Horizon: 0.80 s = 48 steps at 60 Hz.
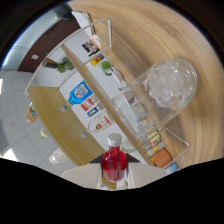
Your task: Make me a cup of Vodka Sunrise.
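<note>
A small bottle of red liquid (114,164) with a white cap stands between my two pale fingers, and my gripper (114,176) is shut on its body. Beyond the fingers, off to the right, a clear plastic cup (170,86) filled with ice cubes sits on the wooden table (150,30). The whole scene appears tilted in the gripper view. The bottle's base is hidden behind the fingers.
A clear acrylic rack (102,82) runs across the table just ahead of the bottle, holding several small labelled bottles and cartons, among them a blue-labelled one (79,93) and a green one (64,64). An orange item (161,158) sits at its near end. Tiled floor (17,125) lies beyond the table edge.
</note>
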Each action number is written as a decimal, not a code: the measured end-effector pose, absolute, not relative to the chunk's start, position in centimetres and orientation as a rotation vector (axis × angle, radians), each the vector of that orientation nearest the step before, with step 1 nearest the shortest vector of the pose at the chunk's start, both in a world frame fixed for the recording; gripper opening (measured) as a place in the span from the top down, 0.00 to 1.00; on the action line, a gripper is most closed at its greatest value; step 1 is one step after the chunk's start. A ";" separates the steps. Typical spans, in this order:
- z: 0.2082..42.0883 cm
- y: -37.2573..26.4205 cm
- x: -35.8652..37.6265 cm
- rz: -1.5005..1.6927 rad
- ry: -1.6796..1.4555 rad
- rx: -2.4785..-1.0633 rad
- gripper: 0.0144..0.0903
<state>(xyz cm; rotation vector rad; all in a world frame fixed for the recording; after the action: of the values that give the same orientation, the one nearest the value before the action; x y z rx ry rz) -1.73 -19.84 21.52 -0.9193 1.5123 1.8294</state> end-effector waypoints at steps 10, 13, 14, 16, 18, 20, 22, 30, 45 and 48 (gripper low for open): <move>23.6 -19.7 -2.3 1.780 1.401 -1.000 0.74; 24.5 -19.8 -2.6 1.733 1.335 -1.055 0.74; 24.7 -19.8 -2.7 1.705 1.309 -1.079 0.74; 25.1 -19.9 -2.9 1.636 1.247 -1.140 0.74; 25.5 -19.9 -3.3 1.548 1.168 -1.210 0.74; 25.8 -19.9 -3.7 1.436 1.077 -1.292 0.74; 26.0 -19.9 -4.2 1.307 0.976 -1.376 0.74; 26.0 -20.3 -6.8 0.791 0.570 -1.615 0.73; 16.7 -19.8 -11.9 0.245 0.186 -1.831 0.74; 14.0 -19.6 -12.7 0.190 0.150 -1.881 0.74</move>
<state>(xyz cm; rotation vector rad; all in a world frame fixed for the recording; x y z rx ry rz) -12.69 -19.60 14.01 -1.8807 0.1498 0.1896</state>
